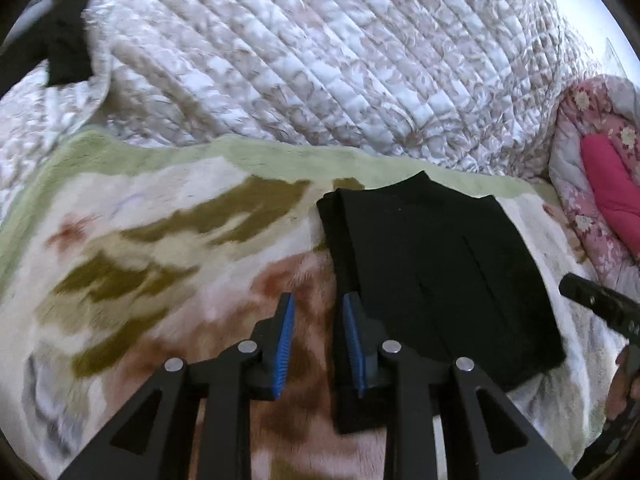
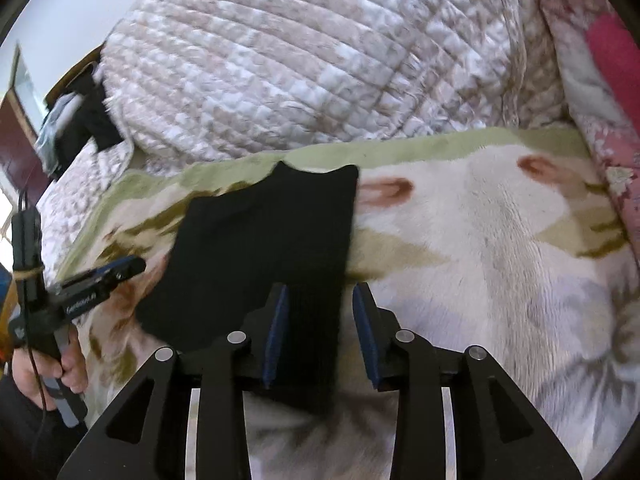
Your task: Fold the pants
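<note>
The left gripper (image 1: 319,304), black-framed with blue ribbed pads, stands open with nothing between its fingers; its right pad (image 1: 354,336) sits over the left edge of the black folded pants (image 1: 432,256), its left pad over bare blanket. The right gripper (image 2: 320,300), of the same build, is also open and empty, straddling the near right edge of the pants (image 2: 264,248).

The pants lie flat as a compact rectangle, layered edges showing along one side, on a plush cream fleece blanket (image 1: 160,264) with olive and rust patches and a pale green border. Beyond the blanket's far edge rises a white-and-beige quilted bedspread (image 1: 320,60). A pink floral padded quilt (image 1: 600,184) bunches at the right. Dark clothing (image 1: 64,52) lies at the far left, blurred.
</note>
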`<state>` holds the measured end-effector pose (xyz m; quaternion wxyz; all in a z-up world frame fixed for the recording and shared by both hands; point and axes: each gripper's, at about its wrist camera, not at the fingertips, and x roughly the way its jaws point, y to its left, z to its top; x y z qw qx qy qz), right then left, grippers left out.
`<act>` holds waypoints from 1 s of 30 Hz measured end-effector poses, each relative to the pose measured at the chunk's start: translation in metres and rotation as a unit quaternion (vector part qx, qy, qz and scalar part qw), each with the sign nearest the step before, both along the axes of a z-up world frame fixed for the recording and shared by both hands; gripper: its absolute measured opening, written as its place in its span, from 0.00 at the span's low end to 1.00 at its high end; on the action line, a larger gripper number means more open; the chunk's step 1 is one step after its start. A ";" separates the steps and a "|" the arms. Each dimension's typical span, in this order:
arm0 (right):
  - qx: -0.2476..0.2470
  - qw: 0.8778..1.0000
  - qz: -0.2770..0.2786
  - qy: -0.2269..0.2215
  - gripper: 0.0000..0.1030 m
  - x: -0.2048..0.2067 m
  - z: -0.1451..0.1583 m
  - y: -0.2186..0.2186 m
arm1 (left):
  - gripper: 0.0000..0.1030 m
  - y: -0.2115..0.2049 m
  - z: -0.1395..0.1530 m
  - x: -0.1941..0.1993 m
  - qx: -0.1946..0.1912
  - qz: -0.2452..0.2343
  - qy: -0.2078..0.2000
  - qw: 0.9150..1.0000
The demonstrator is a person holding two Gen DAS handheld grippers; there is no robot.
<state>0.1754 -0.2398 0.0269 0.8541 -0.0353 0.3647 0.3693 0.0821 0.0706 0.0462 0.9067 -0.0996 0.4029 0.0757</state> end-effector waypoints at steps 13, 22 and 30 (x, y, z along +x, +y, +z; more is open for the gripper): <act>-0.048 0.997 0.038 -0.044 0.55 -0.088 -0.002 0.004 | 0.28 -0.049 0.029 -0.062 0.012 -0.006 -0.017 1.000; -0.056 0.997 0.023 -0.041 0.55 -0.096 -0.004 -0.004 | 0.28 -0.062 0.020 -0.083 0.008 -0.008 -0.004 1.000; -0.057 0.997 0.025 -0.043 0.61 -0.100 -0.003 -0.003 | 0.30 -0.062 0.020 -0.089 0.007 -0.010 -0.003 1.000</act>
